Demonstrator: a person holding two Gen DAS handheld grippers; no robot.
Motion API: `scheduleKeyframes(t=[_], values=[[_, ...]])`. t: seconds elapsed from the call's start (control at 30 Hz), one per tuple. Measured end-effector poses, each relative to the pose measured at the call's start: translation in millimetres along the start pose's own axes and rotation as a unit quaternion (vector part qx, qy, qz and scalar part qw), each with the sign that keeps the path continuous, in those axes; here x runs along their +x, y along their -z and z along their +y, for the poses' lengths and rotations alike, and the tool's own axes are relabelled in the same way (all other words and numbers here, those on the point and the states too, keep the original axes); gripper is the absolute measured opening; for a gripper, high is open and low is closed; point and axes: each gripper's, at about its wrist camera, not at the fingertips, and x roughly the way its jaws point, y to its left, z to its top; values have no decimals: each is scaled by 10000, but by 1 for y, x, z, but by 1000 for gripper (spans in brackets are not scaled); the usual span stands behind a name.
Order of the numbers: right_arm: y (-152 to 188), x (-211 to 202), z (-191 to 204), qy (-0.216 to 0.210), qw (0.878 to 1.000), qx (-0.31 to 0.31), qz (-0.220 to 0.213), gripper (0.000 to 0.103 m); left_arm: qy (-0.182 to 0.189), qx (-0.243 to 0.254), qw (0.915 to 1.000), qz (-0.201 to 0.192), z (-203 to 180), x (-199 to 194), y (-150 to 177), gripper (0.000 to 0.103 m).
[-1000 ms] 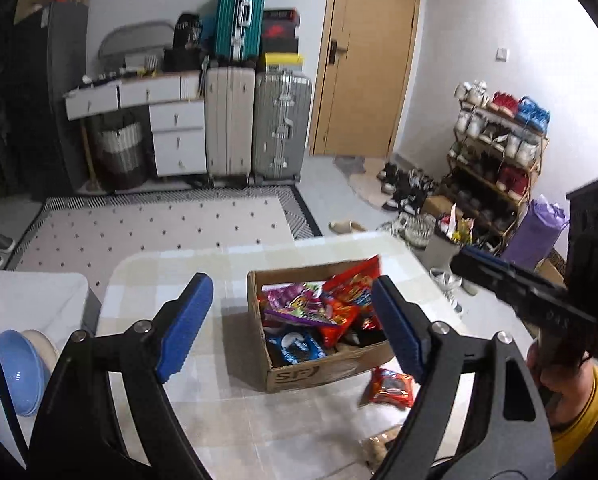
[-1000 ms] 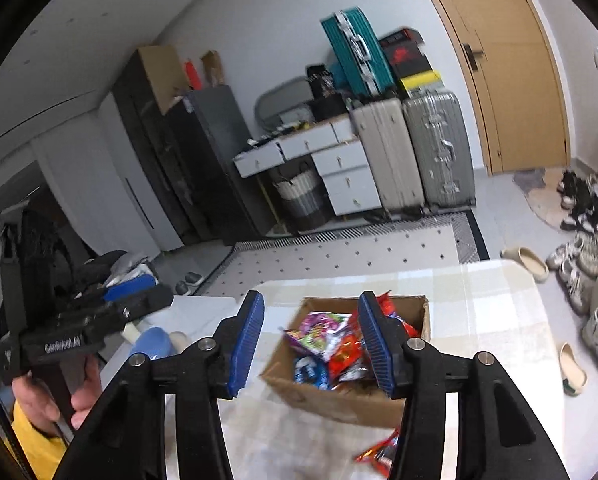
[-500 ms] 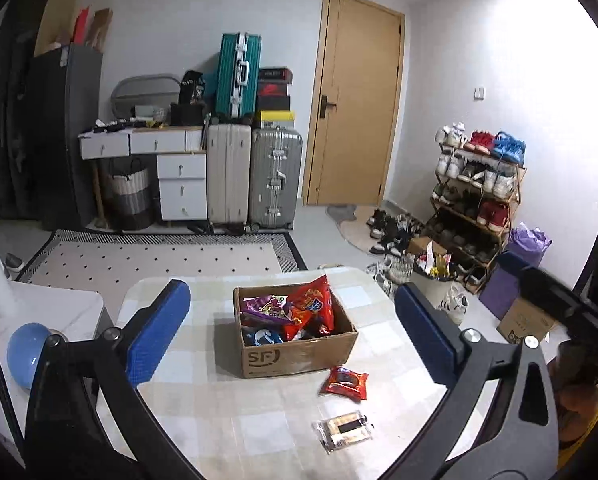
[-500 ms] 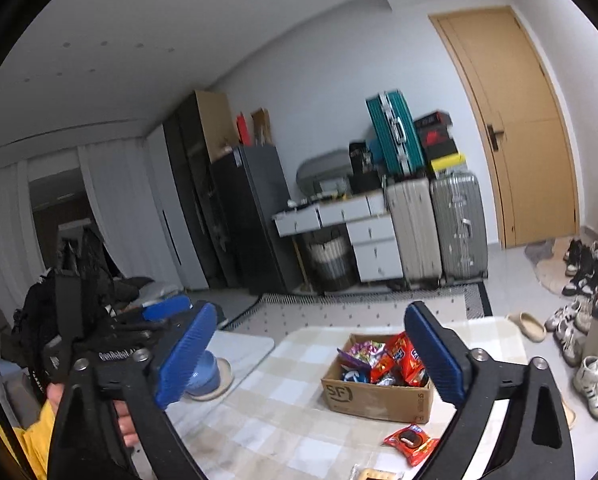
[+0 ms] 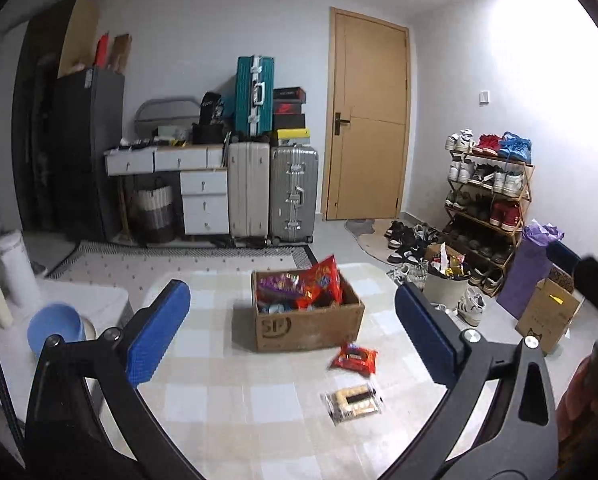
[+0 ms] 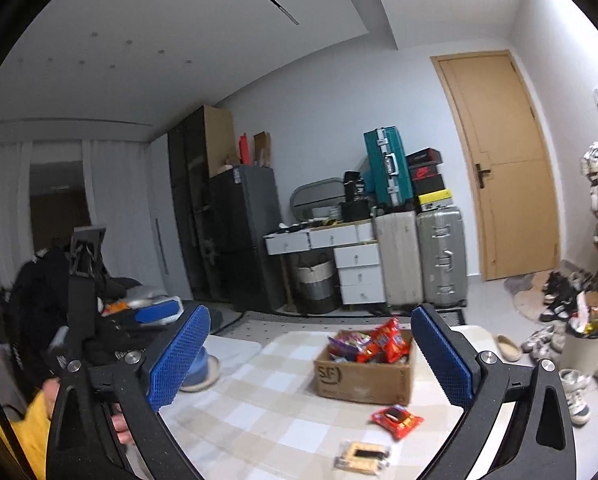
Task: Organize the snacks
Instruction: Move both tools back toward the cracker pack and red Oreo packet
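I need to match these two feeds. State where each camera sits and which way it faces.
Left wrist: on the left tongs, facing the box on the table; its open blue pads show, and the right tongs at the right edge.
Right wrist: on the right tongs, aimed level at the box; the left tongs, a hand and a yellow sleeve show.
Shared: box, red packet, clear packet, suitcases, door.

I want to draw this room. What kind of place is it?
Probably someone's home, a living area by the front door. A shoe rack full of shoes stands near the door, suitcases line the wall, and a snack box sits on the table.
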Motion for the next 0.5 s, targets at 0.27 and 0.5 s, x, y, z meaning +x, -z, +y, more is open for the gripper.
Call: scheduleKeyframes(t=[0.27, 0.5], values=[[55, -2, 3, 531, 9971, -485, 242, 102, -205, -53, 9991, 374, 19, 22, 76, 102], [77, 10, -15, 527, 9969, -338, 476, 102, 118, 154, 9956, 915, -4, 74, 127, 102]])
